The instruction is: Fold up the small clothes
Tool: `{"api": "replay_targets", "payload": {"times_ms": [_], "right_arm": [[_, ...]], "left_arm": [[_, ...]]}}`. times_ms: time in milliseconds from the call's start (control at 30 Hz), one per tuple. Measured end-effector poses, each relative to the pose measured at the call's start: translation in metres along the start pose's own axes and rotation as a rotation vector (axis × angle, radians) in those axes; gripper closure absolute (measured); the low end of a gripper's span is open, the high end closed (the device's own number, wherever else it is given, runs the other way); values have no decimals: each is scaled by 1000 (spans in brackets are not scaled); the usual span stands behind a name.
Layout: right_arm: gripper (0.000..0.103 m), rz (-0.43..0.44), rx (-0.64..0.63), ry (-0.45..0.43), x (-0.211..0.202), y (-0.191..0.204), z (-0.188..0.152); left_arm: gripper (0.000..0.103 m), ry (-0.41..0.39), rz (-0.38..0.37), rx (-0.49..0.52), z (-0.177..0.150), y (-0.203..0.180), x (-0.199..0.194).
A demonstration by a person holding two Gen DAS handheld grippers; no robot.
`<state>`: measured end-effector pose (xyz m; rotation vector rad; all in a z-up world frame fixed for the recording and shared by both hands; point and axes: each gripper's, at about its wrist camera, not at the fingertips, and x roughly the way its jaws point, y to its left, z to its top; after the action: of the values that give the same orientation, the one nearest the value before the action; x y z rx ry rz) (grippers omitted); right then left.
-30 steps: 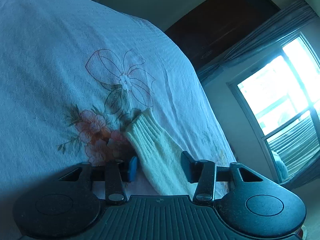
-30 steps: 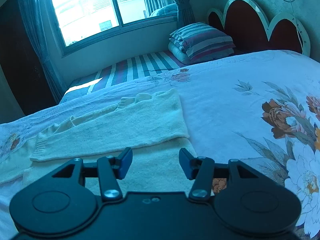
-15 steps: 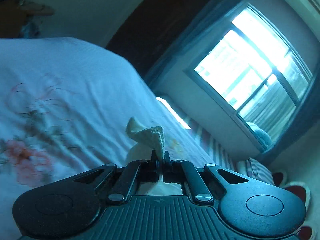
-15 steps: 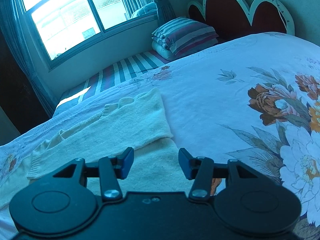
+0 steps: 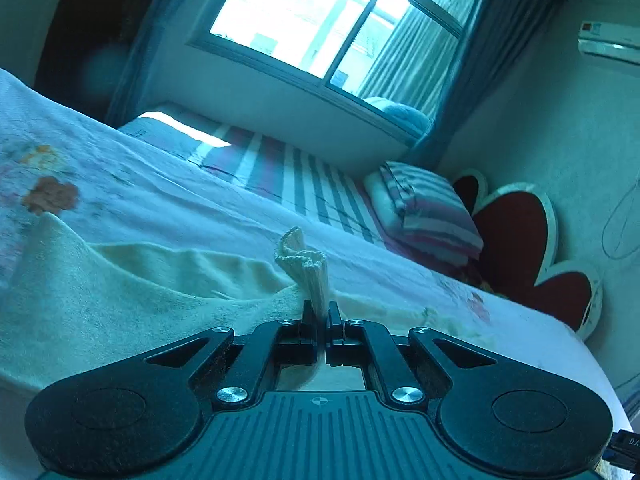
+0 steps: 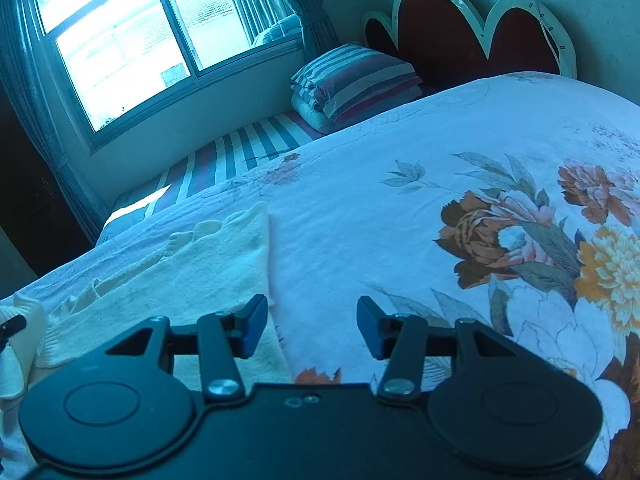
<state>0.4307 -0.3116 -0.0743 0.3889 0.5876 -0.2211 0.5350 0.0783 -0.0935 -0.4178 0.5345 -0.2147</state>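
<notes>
A cream knit sweater [image 6: 192, 264] lies spread on the flowered bedspread [image 6: 400, 184]. In the left wrist view my left gripper [image 5: 321, 312] is shut on the sweater's ribbed sleeve cuff [image 5: 306, 270], which stands up between the pads, lifted above the sweater's body [image 5: 120, 292]. My right gripper [image 6: 307, 326] hovers open over the sweater's right edge, nothing between its fingers. At the far left of the right wrist view the held cuff [image 6: 24, 316] and a tip of the left gripper show.
A striped folded pillow [image 6: 352, 80] and striped mattress strip [image 6: 240, 148] lie by the window side. A dark red scalloped headboard [image 6: 472, 40] stands behind. The bed's far edge drops off toward the window wall [image 5: 304, 120].
My left gripper closed on the sleeve cuff, lifted it off the bedspread and swung it across over the sweater's body. My right gripper shifted to the right along the sweater's edge, still open.
</notes>
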Motion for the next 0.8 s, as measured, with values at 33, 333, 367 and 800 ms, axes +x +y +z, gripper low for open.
{"api": "replay_targets", "payload": {"times_ms": [33,333,367,800], "right_arm": [[53,0,-2,2,0,-4,1],[52,71,-5,38,5,-11,4],[52,88,-8,40,6,-7,4],[64,400,7,142,70,131,-21]], "left_arm": [[100,18,-4,12,-6,-13,7],[33,98,-33,114,-40,-74,34],[32,62,-12,142,-41,-75,25],[32,-6,386,31,-35,76,-80]]}}
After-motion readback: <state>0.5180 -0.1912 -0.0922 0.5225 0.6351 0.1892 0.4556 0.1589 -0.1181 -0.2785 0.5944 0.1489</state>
